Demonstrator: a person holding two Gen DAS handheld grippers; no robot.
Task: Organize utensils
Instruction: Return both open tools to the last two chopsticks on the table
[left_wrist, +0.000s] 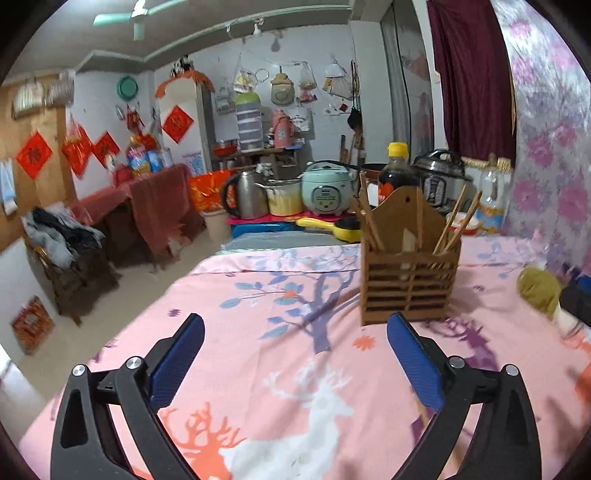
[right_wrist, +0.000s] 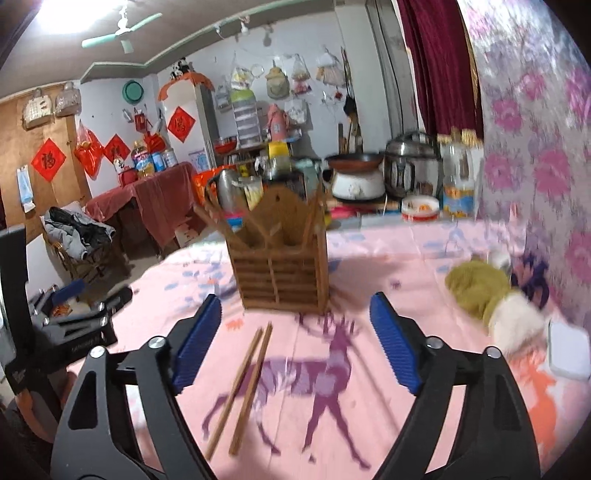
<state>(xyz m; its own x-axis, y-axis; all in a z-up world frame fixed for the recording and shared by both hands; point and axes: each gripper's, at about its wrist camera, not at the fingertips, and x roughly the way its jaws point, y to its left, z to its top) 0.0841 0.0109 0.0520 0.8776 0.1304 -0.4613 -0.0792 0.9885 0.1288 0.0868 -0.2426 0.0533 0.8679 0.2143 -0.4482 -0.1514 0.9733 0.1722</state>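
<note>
A brown wooden slatted utensil holder (left_wrist: 408, 266) stands upright on the pink patterned cloth (left_wrist: 258, 314), with several chopsticks (left_wrist: 458, 221) in it. It also shows in the right wrist view (right_wrist: 282, 254). My left gripper (left_wrist: 295, 325) is open and empty, just in front and left of the holder. My right gripper (right_wrist: 295, 306) is open and empty. Two loose wooden chopsticks (right_wrist: 242, 387) lie side by side on the cloth between its fingers, near the left one. The left gripper also shows at the left edge of the right wrist view (right_wrist: 74, 314).
An olive and white cloth bundle (right_wrist: 487, 295) lies right of the holder, with a white box (right_wrist: 569, 350) beside it. Behind the table edge stand a soy sauce bottle (left_wrist: 397, 173), rice cookers (left_wrist: 327, 188), a kettle (left_wrist: 243, 195) and a yellow pan (left_wrist: 332, 225).
</note>
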